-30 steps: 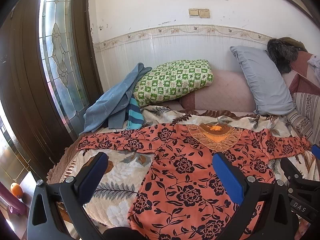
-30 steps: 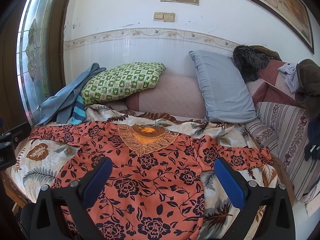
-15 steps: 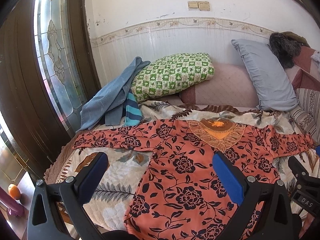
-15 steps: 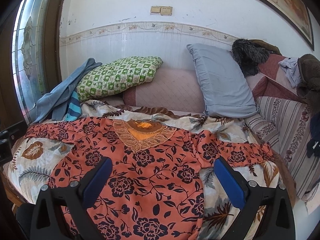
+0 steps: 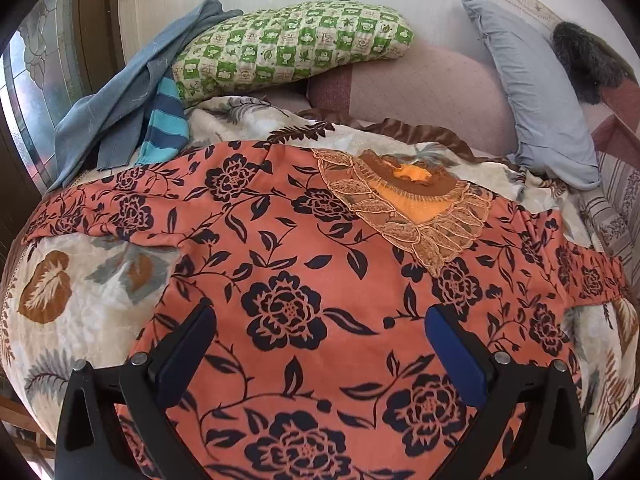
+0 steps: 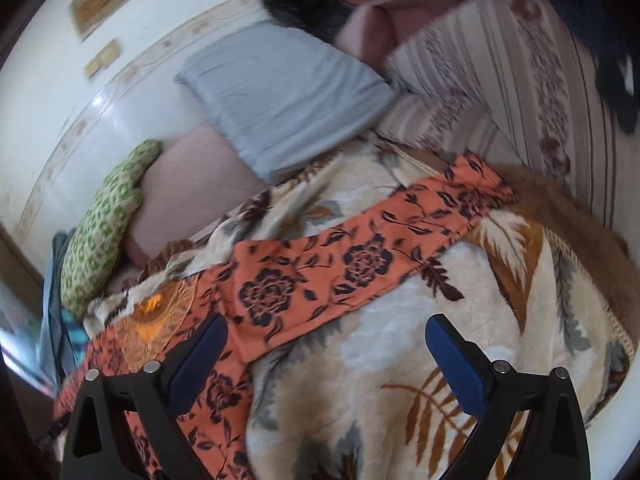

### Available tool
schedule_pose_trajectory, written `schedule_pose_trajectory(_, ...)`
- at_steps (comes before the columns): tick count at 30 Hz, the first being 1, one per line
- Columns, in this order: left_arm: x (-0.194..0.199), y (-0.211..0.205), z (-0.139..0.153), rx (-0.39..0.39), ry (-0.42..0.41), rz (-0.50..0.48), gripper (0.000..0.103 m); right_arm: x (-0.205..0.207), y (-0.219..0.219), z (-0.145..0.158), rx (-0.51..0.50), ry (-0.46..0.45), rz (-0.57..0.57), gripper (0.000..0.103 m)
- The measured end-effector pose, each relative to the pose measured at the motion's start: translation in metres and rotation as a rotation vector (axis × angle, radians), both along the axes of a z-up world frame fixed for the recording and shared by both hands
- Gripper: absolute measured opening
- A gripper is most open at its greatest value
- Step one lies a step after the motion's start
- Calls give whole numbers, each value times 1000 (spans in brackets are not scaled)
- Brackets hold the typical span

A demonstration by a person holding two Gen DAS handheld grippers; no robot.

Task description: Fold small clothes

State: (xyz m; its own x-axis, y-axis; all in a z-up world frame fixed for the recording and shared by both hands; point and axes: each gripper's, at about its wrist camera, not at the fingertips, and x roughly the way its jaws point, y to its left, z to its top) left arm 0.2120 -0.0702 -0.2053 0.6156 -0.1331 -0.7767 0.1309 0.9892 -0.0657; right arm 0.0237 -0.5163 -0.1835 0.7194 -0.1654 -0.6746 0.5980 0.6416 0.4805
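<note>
Both tongs are released and grasp nothing: the left tongs point(image 5: 318, 322) hover over the chest of the orange floral top point(image 5: 320, 280), the right tongs point(image 6: 326, 332) near its right sleeve point(image 6: 360, 256), which lies spread flat on the bed's plush blanket point(image 6: 400, 380). A low pinch could likely catch blanket pile with the thin cloth, dragging both; the right view is blurred, so aim may slip

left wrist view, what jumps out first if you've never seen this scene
The orange floral top spread flat across the leaf-print blanket fills the middle, its lace collar toward the wall. Behind it lie a green checked pillow and a grey-blue pillow. The open left hand-held gripper hovers over the top.
</note>
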Motion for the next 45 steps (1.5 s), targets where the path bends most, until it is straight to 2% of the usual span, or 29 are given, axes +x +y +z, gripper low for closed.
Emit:
schedule_pose_trajectory(4, 19, -11, -12, 13, -62, 7, 103, -2, -75, -42, 217, -98, -128, 85)
schedule_pose_trajectory(6, 23, -13, -16, 30, -93, 2, 103, 4, -100, -65, 331, -119, -183, 75)
schedule_pose_trajectory(8, 28, -15, -20, 53, -104, -10, 103, 8, -119, -84, 413, -150, -234, 70)
schedule_pose_trajectory(11, 35, -16, -21, 55, -101, -19, 103, 18, -135, -101, 428, -123, -289, 69)
schedule_pose_trajectory(14, 39, -15, -21, 47, -98, -18, 103, 31, -149, -116, 445, -122, -319, 58)
schedule_pose_trajectory(16, 41, -14, -23, 61, -99, -15, 103, 37, -158, -124, 454, -119, -348, 35)
schedule_pose_trajectory(17, 42, -14, -25, 69, -95, -10, 103, 39, -161, -126, 464, -121, -366, 31)
schedule_pose_trajectory(18, 44, -13, -26, 70, -86, -5, 103, 39, -164, -127, 471, -126, -384, 22)
schedule_pose_trajectory(19, 46, -11, -27, 66, -78, 2, 103, 40, -165, -125, 472, -131, -394, 15)
schedule_pose_trajectory(21, 48, -5, -28, 59, -70, 20, 103, 43, -160, -112, 435, -141, -384, 11)
schedule_pose_trajectory(23, 49, 1, -27, 46, -64, 38, 103, 51, -148, -87, 382, -178, -317, 10)
schedule_pose_trajectory(27, 47, 16, -17, 29, -88, 71, 103, 78, -106, -28, 321, -261, -138, 10)
schedule_pose_trajectory(30, 44, 31, -7, 39, -132, 107, 103, 109, -57, 14, 301, -311, 15, 10)
schedule_pose_trajectory(33, 43, 51, 2, 38, -167, 150, 103, 146, 13, 46, 273, -324, 189, 10)
schedule_pose_trajectory(37, 41, 84, 7, 35, -193, 213, 103, 198, 124, 61, 268, -296, 418, 10)
schedule_pose_trajectory(40, 42, 110, 8, 47, -194, 263, 103, 229, 220, 53, 205, -202, 568, 10)
schedule_pose_trajectory(44, 45, 146, 5, 33, -170, 329, 103, 270, 331, 8, 77, 69, 716, 13)
schedule_pose_trajectory(45, 45, 154, 4, 25, -164, 345, 103, 278, 353, -7, 25, 156, 754, 18)
